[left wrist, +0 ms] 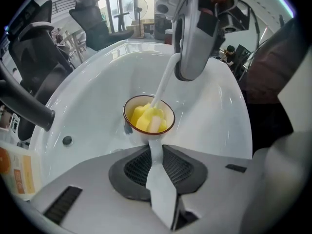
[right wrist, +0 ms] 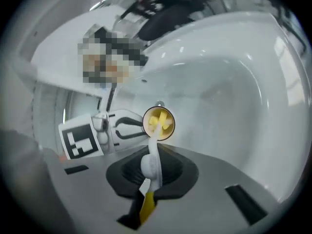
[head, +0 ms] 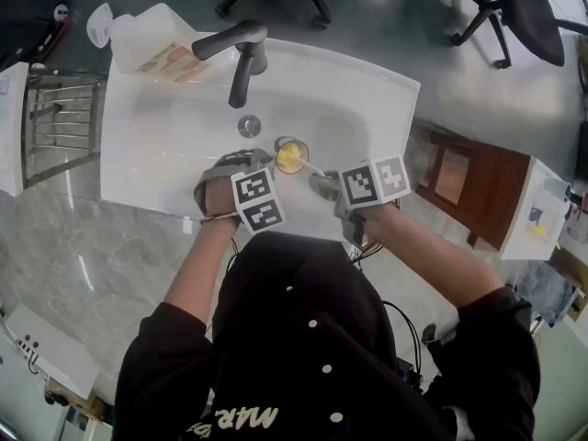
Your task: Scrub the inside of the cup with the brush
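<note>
Scrubbing over the white ceramic sink (left wrist: pixel 214 111): the left claw (left wrist: pixel 157 167), narrowly closed, pinches the handle of the small white brown-rimmed cup (left wrist: pixel 127 114), the right claw (right wrist: pixel 148 172) clamps the white-handled yellow sponge brush (left wrist: pixel 163 84), its head inside, so steady cup and twisting wall-to-base sweeps look wisest.

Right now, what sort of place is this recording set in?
Probably an office or lab rather than a bathroom: there is a white basin with a dark faucet, but wheeled office chairs stand beyond it.
</note>
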